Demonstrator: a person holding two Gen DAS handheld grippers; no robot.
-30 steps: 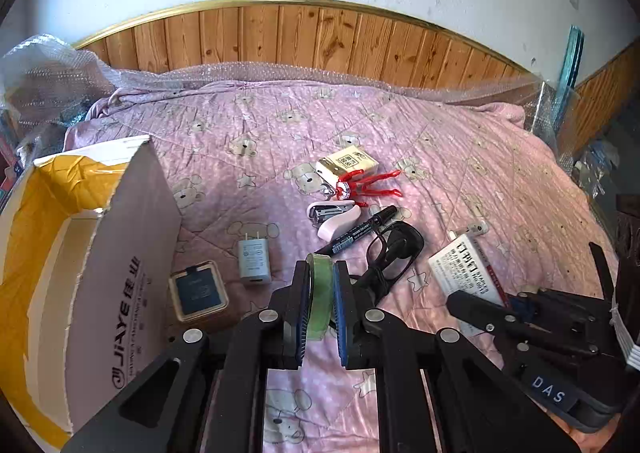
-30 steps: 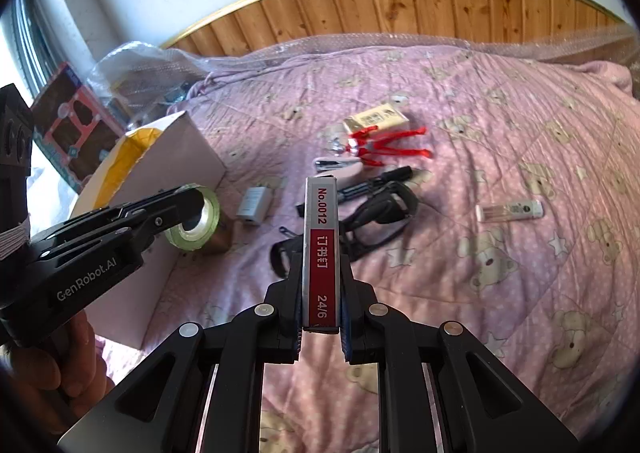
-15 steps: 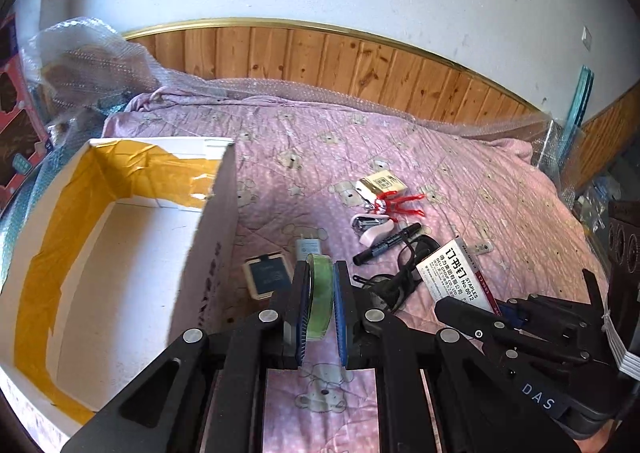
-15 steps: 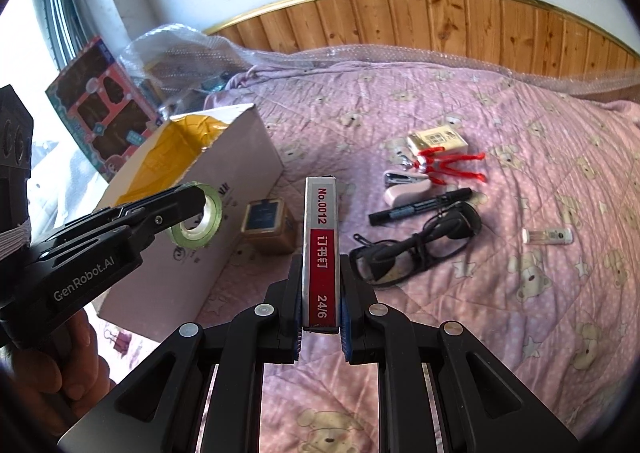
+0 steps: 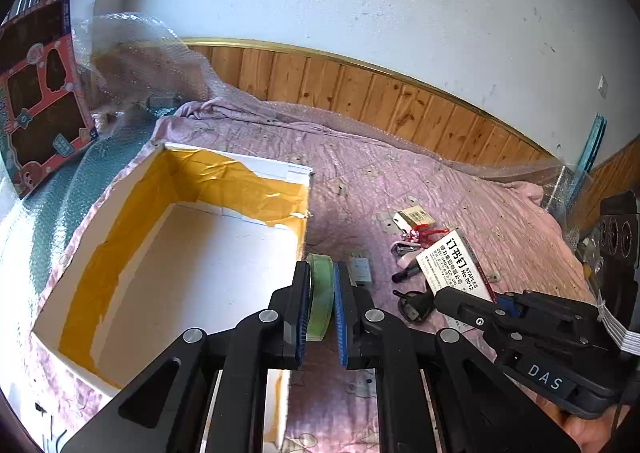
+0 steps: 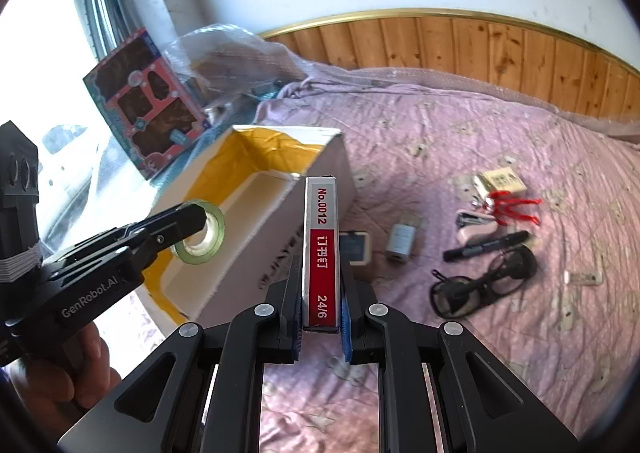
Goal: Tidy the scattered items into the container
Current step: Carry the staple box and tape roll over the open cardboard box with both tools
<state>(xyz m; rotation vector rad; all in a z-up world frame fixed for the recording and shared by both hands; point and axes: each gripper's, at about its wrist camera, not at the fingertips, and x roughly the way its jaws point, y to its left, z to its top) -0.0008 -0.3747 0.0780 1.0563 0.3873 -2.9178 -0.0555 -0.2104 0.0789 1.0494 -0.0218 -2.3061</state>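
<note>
Open white cardboard box lined with yellow tape (image 5: pixel 168 253) (image 6: pixel 256 189), resting on the bed's pink quilted cover with bear print (image 5: pixel 460 197) (image 6: pixel 480 141); its visible interior holds nothing. Left claw (image 5: pixel 322 305) (image 6: pixel 196 219), closed on a translucent green roll of adhesive tape (image 5: pixel 320 293) (image 6: pixel 202 233), held above the box's near right corner. Right claw (image 6: pixel 320 305) (image 5: pixel 452 299), closed on a red-and-white cardboard staple box marked "No.0012" (image 6: pixel 322 249) (image 5: pixel 452 265), held beside the box's outer wall. Loose on the cover to the right: small grey charger plug (image 6: pixel 400 239), black marker pen (image 6: pixel 486 245), black-framed glasses (image 6: pixel 480 281), pink stapler (image 6: pixel 476 225).
</note>
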